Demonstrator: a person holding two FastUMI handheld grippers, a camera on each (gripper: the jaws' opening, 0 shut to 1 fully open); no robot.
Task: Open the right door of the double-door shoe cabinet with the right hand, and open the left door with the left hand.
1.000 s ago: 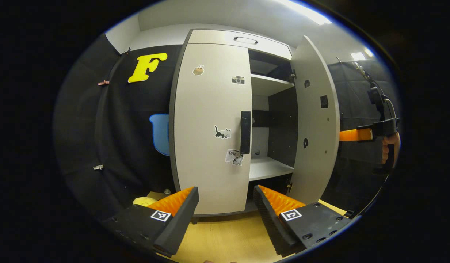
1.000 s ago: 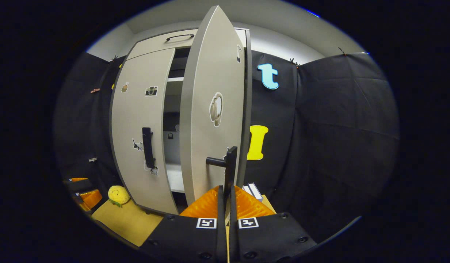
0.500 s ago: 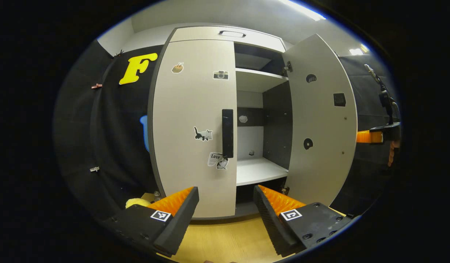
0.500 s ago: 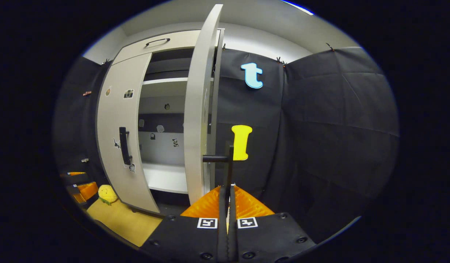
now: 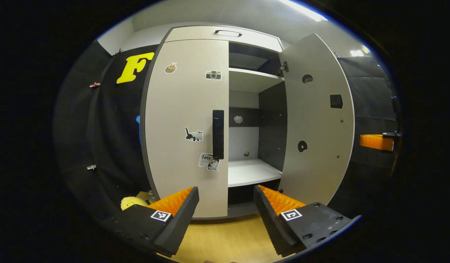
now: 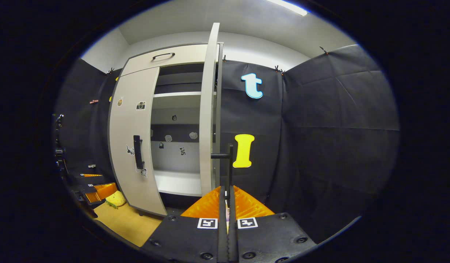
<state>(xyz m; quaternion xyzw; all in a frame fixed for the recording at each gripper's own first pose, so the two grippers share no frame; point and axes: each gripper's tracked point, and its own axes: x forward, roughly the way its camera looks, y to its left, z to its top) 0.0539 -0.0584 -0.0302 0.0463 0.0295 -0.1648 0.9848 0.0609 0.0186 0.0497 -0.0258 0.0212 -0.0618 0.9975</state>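
right gripper (image 6: 227, 195) clamped on right door (image 6: 207, 109) handle (image 6: 229, 168) at 6 o'clock, door swung wide; left gripper (image 5: 225, 208) jaws wide, facing closed left door (image 5: 186, 120) at 12

A: Where's the left gripper (image 5: 226, 204)?
B: Over the pale wooden floor (image 5: 228, 241), fingers spread, facing the grey two-door shoe cabinet (image 5: 225, 34).
A: The doors?
B: Stickered left door (image 5: 185, 109) closed; right door (image 5: 318, 120) swung wide, white shelves (image 5: 250, 171) showing.
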